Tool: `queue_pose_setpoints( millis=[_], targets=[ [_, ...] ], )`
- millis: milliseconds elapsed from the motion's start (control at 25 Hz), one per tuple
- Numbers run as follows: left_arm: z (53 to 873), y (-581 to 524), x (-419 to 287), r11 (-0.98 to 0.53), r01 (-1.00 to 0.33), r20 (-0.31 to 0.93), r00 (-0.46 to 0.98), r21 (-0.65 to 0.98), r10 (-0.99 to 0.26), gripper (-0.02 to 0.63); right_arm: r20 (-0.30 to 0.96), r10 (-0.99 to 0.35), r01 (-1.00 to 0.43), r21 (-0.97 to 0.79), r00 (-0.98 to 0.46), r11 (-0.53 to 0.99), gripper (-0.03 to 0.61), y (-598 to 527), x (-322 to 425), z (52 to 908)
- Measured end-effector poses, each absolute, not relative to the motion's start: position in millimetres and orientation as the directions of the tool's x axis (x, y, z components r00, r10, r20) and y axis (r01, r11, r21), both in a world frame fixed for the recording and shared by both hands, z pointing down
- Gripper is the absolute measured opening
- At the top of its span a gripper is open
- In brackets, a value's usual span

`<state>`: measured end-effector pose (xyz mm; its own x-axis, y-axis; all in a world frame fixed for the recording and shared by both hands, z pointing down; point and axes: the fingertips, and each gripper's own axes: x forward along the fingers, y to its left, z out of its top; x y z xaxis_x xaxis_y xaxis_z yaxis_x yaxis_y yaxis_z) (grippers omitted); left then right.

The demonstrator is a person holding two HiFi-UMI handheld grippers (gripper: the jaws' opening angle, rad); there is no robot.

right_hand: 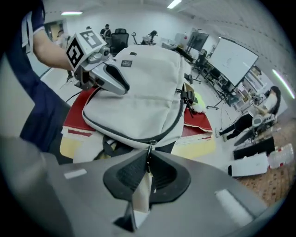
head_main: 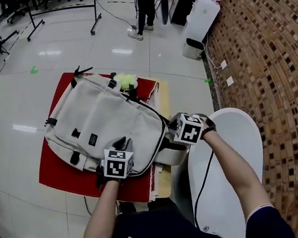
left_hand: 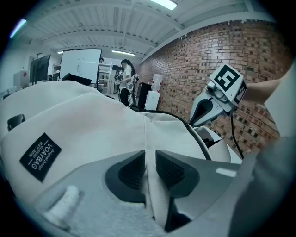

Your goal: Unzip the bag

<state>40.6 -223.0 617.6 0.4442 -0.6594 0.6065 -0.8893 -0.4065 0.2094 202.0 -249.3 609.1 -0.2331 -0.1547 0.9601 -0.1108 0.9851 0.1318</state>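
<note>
Where a red cloth (head_main: 62, 171) is spread in front of the person, the principal item lies flat on it: the bag (head_main: 105, 122), an off-white backpack, front panel up, strap end farthest from the person.

Fittings of the bag:
- zipper track (right_hand: 178, 115): a dark curved line round the side of the main compartment, reaching the near right corner.
- zipper pull (right_hand: 148, 156): a small metal slider with a pale tab, at that near corner.
- black label (left_hand: 40, 156): sewn on the front pocket (white print on black).
- yellow-green fluffy charm (head_main: 126, 80): at the far end, beside the black top straps.

Tools:
- the left gripper (left_hand: 147, 169): at the bag's near edge, pads pressed together on a raised fold of the pale fabric, which stands pinched between them.
- the right gripper (right_hand: 148, 170): at the near right corner, fingers almost together, clamped on the pale tab of the zipper pull; the slider sits just past the tips.
- The two grippers are near each other but not touching; in the head view each marker cube faces up.

Surroundings:
- white rounded tabletop (head_main: 236, 141): just right of the cloth, under the right forearm.
- brick wall (head_main: 274, 56): beyond it.
- a person (head_main: 144, 4): standing well away on the glossy floor (head_main: 16, 97).
</note>
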Motion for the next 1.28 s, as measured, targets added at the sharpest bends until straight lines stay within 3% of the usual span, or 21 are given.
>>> queue_pose_setpoints(
  millis=[320, 720, 1280],
  targets=[
    [619.0, -218.1, 48.7, -0.472, -0.847, 0.588, 0.517, 0.245, -0.622, 0.074, 0.959, -0.148, -0.259, 0.084, -0.240, 0.962, 0.026, -199.6, 186.9, 610.2],
    [629.7, -212.0, 62.3, -0.541, -0.790, 0.580, 0.594, 0.289, -0.558, 0.074, 0.971, -0.113, -0.242, 0.060, -0.211, 0.968, 0.025, -127.9, 140.4, 606.9],
    [624.7, -209.3, 49.6, -0.588, -0.765, 0.545, 0.620, 0.261, -0.564, 0.074, 0.959, -0.104, -0.510, -0.046, -0.262, 0.859, 0.029, -47.6, 70.5, 628.8]
  ],
)
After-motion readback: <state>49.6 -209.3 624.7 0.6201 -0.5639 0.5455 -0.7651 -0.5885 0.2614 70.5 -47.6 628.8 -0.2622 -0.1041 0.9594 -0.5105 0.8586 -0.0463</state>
